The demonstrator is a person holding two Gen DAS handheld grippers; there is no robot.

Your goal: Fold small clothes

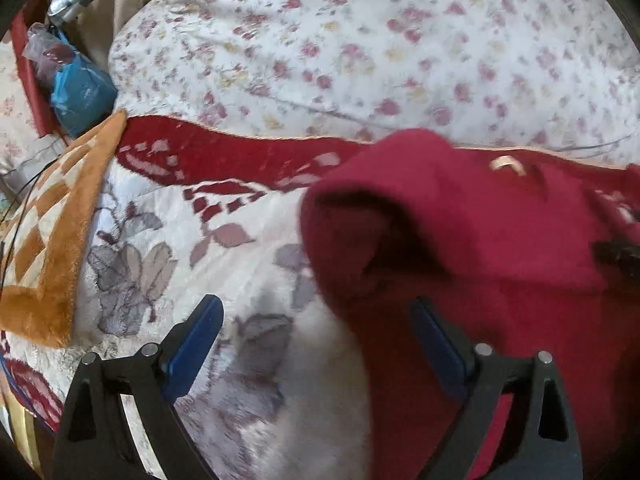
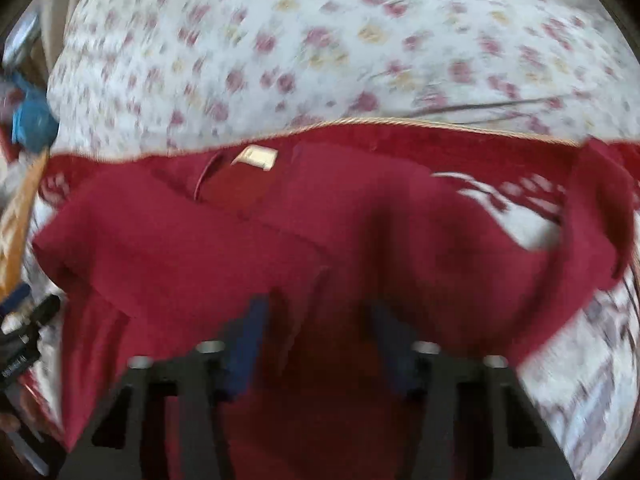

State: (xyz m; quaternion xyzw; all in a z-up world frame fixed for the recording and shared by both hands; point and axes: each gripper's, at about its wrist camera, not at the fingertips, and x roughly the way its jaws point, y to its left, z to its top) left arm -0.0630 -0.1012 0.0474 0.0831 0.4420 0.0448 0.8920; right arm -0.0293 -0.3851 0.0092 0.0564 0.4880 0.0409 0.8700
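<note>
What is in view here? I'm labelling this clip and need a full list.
red garment: one, dark red, spread on the blanket, cream label at its neck
plush blanket: one, white with grey flowers and a red border, under the garment
floral quilt: one, white with pink flowers, behind the blanket
orange checked blanket: one, orange and cream, at left
blue bag: one, far left
left gripper: one, black with blue pads, open, at the garment's edge
right gripper: one, same colours, blurred, over the garment
</note>
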